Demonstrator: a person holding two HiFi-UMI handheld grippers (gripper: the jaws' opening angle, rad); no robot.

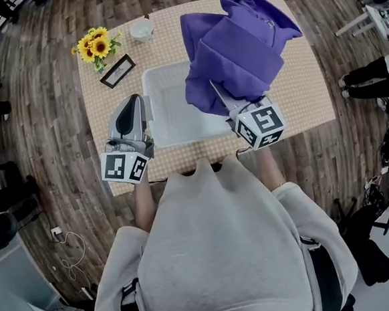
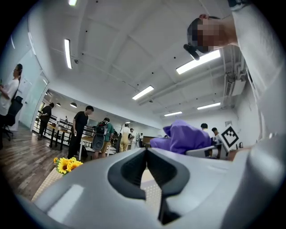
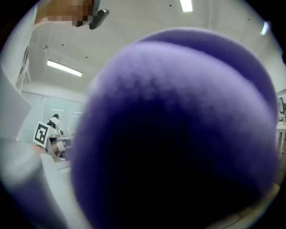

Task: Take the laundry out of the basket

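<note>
Right tool [image 1: 222, 99] is clamped on a fold of the purple hoodie [image 1: 240, 54], and cloth swamps its own view. The hoodie hangs bunched over the basket's [image 1: 168, 113] far right corner, lifted out as far as I can judge. Left tool [image 1: 131, 106] has its jaws together, empty, just beside the basket's left wall and not bracing it. The danger: a thin pinch on a heavy bundle could slip and drop it back in, or a trailing hem could snag the rim and drag the basket across the bench [image 1: 298, 103] toward the cup [image 1: 142, 30] and sunflowers [image 1: 95, 45].
</note>
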